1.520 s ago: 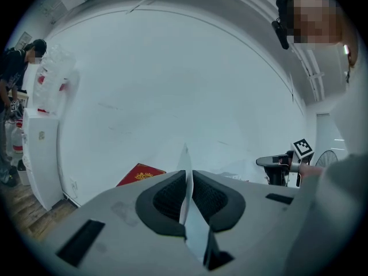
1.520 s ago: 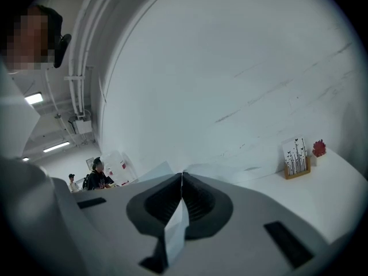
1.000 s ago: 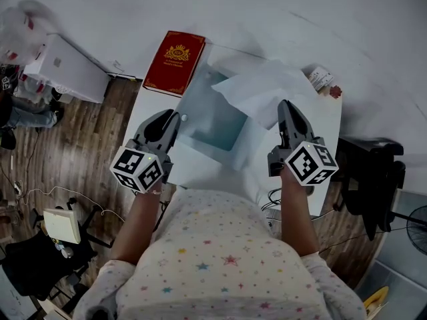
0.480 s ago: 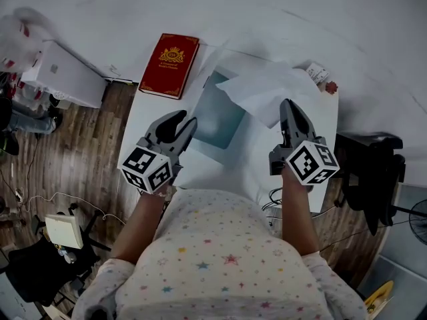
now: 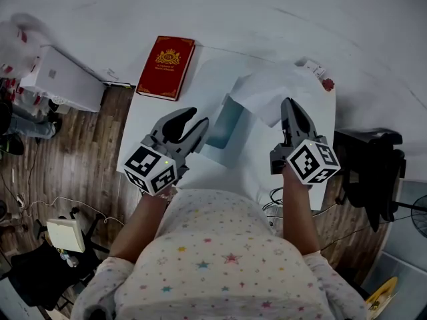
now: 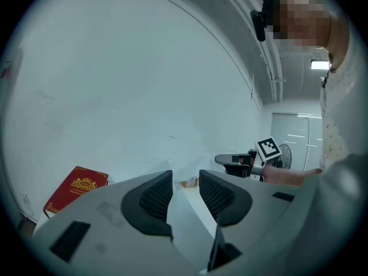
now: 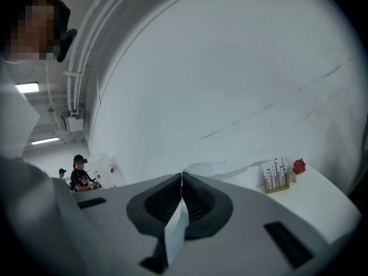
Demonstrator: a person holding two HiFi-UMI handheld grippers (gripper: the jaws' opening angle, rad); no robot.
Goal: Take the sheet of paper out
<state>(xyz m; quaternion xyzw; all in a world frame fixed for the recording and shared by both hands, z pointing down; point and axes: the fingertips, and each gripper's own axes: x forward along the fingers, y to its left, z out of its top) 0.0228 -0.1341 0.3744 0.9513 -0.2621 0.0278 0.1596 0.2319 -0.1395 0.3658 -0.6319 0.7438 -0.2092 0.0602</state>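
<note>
The left tongs (image 6: 185, 180) had just been opening and stood partly apart with nothing pinched, just beside the teal folder (image 5: 223, 122). The right tongs (image 7: 182, 180) were closed on an edge of the sheet of paper (image 5: 270, 91), which lay over the folder's far right corner on the table (image 5: 200, 173). Thin, limp and easily creased, the sheet probably wanted an edge grip and a flat, steady pull. Only the right gripper view showed the pinched strip; only the head view showed the whole sheet against the folder.
</note>
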